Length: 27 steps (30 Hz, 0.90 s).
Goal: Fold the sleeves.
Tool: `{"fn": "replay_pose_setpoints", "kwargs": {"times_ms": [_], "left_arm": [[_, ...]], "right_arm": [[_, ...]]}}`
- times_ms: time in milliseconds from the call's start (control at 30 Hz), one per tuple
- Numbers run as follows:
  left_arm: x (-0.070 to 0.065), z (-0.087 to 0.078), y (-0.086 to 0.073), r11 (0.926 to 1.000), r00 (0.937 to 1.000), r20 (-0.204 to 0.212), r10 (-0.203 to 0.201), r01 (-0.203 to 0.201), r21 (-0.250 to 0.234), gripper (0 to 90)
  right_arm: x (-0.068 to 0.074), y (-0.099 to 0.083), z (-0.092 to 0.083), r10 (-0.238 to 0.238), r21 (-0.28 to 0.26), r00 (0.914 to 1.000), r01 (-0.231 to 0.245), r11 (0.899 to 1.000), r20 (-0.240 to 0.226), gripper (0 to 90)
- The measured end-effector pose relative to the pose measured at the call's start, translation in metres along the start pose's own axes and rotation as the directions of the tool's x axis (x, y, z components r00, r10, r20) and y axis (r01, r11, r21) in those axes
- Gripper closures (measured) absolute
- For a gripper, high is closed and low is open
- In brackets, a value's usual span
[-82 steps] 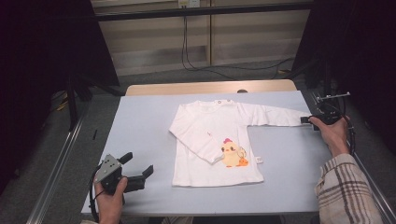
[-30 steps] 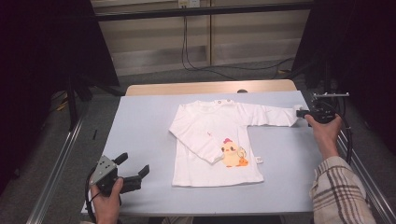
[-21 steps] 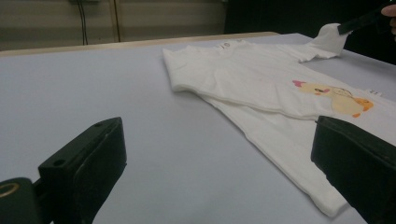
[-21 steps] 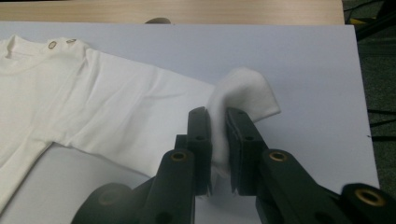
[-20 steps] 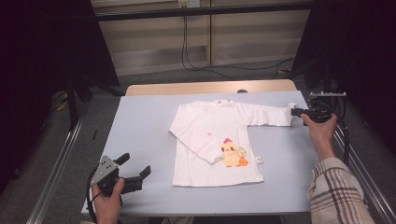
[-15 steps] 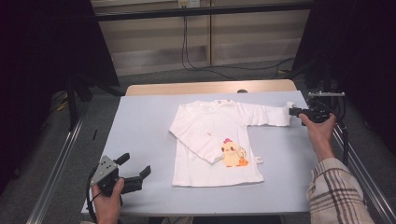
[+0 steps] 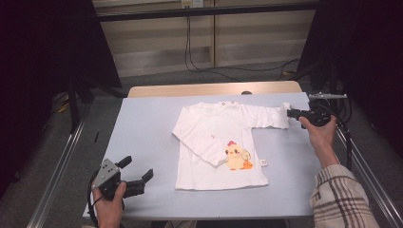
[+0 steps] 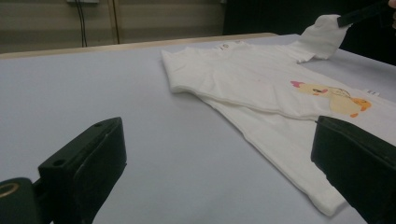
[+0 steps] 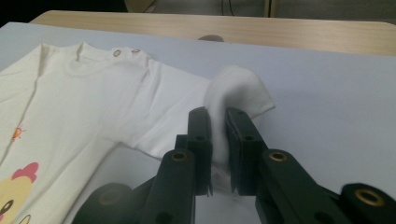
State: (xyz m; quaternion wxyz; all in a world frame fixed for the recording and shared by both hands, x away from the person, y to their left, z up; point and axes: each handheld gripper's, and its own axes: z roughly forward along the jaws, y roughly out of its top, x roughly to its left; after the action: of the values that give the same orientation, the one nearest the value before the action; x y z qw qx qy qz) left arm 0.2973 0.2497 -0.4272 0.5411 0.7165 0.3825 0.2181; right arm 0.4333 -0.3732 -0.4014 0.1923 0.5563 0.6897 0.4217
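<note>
Right claw (image 9: pixel 217 154) clamped on sleeve cuff (image 9: pixel 236 91), dragged inward, cuff lifted off table; left claw (image 7: pixel 135 176) wide, unmoved.

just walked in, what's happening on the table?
A person is folding a small white long-sleeved shirt with a chick print, spread on the blue table. The right hand-held gripper is shut on the cuff of the outstretched sleeve, lifting it off the table. The other sleeve already lies folded across the front. The left hand-held gripper sits open near the table's front edge, apart from the shirt.

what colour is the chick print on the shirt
Yellow with a pink comb, on the white shirt; the chick print shows best in the high view.
</note>
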Motion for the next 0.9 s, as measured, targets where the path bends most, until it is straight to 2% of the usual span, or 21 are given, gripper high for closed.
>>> {"fn": "replay_pose_setpoints", "kwargs": {"times_ms": [433, 700, 900], "left_arm": [[-0.001, 0.001, 0.000, 1.0000, 1.0000, 0.008, -0.002, 0.002, -0.002, 3.2], [0.000, -0.001, 0.000, 0.9999, 0.9999, -0.006, -0.009, 0.009, -0.009, 3.2], [0.000, 0.000, 0.001, 1.0000, 1.0000, 0.001, -0.004, 0.004, -0.008, 3.2]], "right_arm": [[0.019, 0.002, -0.004, -0.045, -0.020, 0.9973, 0.044, 0.999, -0.059, 81.0], [0.036, 0.002, -0.007, -0.072, -0.036, 0.9922, 0.069, 0.997, -0.101, 81.0], [0.046, 0.001, -0.008, -0.094, -0.024, 0.9888, 0.091, 0.996, -0.116, 81.0]]}}
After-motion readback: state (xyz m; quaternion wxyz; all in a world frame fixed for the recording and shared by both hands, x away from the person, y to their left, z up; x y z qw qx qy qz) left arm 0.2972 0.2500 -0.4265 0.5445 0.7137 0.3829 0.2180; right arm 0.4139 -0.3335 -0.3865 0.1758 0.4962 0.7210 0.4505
